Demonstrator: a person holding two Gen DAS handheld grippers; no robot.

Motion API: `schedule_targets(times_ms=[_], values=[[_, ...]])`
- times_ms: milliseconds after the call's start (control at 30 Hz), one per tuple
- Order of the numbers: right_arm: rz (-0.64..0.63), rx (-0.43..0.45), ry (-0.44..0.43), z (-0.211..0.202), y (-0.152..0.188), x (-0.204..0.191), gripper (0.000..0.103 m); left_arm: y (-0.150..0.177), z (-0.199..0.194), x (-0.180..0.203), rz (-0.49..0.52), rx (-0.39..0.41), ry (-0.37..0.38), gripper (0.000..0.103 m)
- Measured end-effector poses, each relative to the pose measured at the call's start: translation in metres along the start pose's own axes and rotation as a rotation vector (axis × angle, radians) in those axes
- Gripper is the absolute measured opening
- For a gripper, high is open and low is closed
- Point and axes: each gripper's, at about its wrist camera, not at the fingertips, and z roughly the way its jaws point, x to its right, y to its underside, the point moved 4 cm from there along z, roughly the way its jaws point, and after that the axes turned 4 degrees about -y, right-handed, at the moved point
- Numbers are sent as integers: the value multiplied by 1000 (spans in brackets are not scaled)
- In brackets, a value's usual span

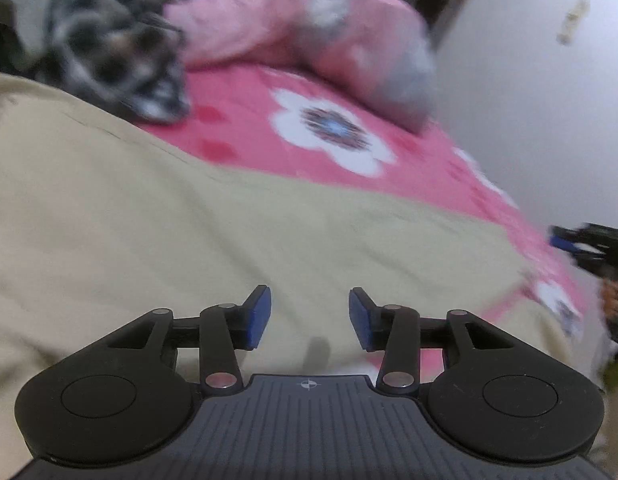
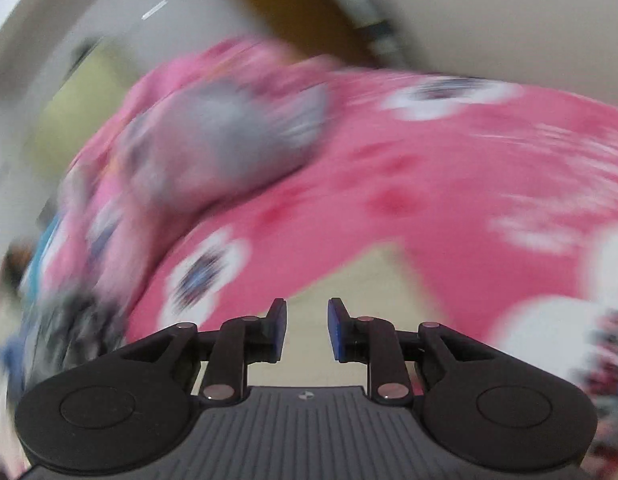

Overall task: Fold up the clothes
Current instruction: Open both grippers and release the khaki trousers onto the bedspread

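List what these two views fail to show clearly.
- Beige garment: left view, its near and left parts cut off by the frame and the left gripper.
- Dark patterned cloth: left view, blurred, kind unclear.
- Right gripper: right view, bedding behind it motion-smeared.
- Beige garment: right view, only a strip shows.

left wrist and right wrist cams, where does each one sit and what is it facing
Left wrist: sits on the left gripper, looks along its open fingers over a beige garment on the pink floral bedsheet; the other gripper shows at right edge.
Right wrist: sits on the right gripper, fingers open, faces the same bedsheet, heavily blurred; a beige garment corner lies ahead.
Shared: bedsheet, beige garment, pink bedding heap with grey patches.
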Motion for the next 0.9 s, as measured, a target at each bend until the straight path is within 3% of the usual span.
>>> schedule_targets(times_ms=[100, 233, 300, 333, 400, 467, 567, 667, 767, 900], values=[[-177, -171, -95, 68, 17, -63, 25, -22, 35, -29, -48, -26, -128, 43], [-302, -348, -108, 144, 40, -91, 23, -34, 68, -58, -67, -34, -265, 43], [-350, -363, -11, 167, 45, -74, 21, -36, 75, -66, -77, -14, -295, 43], [-355, -350, 49, 180, 42, -58, 4, -38, 77, -69, -83, 1, -305, 43], [-247, -324, 42, 182, 25, -30, 0, -39, 77, -74, -107, 26, -318, 43], [-146, -244, 167, 167, 4, -4, 0, -42, 73, -79, -153, 45, -320, 43], [-181, -133, 319, 121, -15, 11, 8, -44, 57, -84, -208, 58, -322, 43], [-128, -44, 245, 56, -19, 7, 12, -40, 26, -82, -225, 89, -309, 44], [-109, 44, 195, -8, -13, -3, 26, -32, -15, -73, -227, 132, -279, 46], [-20, 39, 148, -51, 18, 4, 35, -12, -66, -55, -186, 162, -255, 51]])
